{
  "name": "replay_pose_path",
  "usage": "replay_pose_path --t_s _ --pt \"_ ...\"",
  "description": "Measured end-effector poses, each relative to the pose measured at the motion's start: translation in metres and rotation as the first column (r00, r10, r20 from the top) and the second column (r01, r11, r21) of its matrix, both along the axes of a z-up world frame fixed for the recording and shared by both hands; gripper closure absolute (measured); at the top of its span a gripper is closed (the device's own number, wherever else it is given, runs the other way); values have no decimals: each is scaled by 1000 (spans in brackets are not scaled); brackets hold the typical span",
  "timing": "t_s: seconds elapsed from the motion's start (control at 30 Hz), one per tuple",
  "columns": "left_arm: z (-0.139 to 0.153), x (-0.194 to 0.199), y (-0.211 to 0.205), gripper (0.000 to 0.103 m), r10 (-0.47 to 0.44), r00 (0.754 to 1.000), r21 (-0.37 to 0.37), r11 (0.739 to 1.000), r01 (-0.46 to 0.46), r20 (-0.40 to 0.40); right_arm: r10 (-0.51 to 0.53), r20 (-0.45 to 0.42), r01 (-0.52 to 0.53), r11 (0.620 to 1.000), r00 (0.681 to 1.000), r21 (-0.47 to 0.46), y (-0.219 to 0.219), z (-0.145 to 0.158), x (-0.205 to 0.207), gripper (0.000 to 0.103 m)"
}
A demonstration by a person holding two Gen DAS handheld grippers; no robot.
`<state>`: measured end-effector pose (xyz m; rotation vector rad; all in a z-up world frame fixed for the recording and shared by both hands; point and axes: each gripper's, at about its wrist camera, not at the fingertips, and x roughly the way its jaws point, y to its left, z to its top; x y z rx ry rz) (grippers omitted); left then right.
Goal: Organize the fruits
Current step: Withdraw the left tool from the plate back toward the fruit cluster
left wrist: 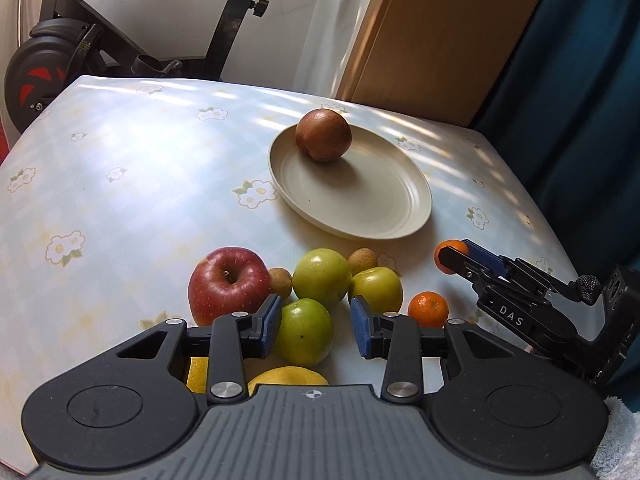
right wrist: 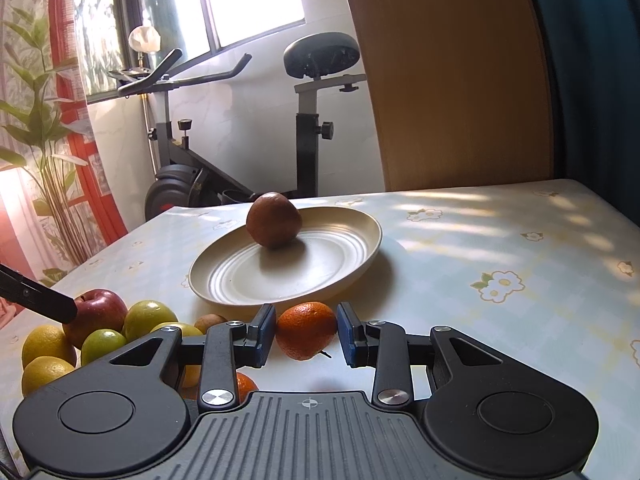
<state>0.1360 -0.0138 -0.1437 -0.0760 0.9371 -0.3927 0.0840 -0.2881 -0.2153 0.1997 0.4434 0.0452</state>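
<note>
Right gripper [right wrist: 306, 336]: jaws set either side of a mandarin [right wrist: 306, 336], pads close against its flanks or touching; a firm grip cannot be confirmed, since a sliver of gap may remain on the right pad. The fruit appears to rest on the tablecloth [right wrist: 500, 240], so a lift has not begun.

Left gripper [left wrist: 315, 326]: jaws parted wide, holding nothing, poised over a green fruit [left wrist: 305, 332] lying between and just beyond the pads.

Beyond the left gripper's tips: two more green fruits [left wrist: 321, 276], a red apple [left wrist: 228, 282] to the left, small brown fruits between them, a second mandarin [left wrist: 428, 307] to the right. Yellow fruit lies under the left gripper.

Directly ahead of the right gripper, just past the mandarin, stands a cream plate [right wrist: 224, 280] bearing one brown fruit [right wrist: 273, 220] on its far side.

Judgement: step in hand is the pick of the mandarin for the plate. Next move calls for full closure, a straight lift clear of the rim, then a short forward carry to a bare part of the plate, avoiding the brown fruit
</note>
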Motion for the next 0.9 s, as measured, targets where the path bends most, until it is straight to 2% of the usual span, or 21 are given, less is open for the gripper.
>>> replay_pose_path --t_s 0.1,0.37,0.63,0.9 --pt "-3 0 -1 63 12 1000 -1 1000 -12 -19 21 9 -21 1000 1000 0 1 1 -1 72" --pt "-5 1 -11 63 28 999 55 998 -26 -36 44 40 -44 999 998 0 5 3 -6 72" --pt "-13 9 -11 63 83 991 54 996 -78 -100 60 48 -61 998 997 26 3 4 -7 72" --pt "-22 15 -18 60 101 988 75 993 -92 -119 59 49 -61 997 997 47 -1 4 -8 72"
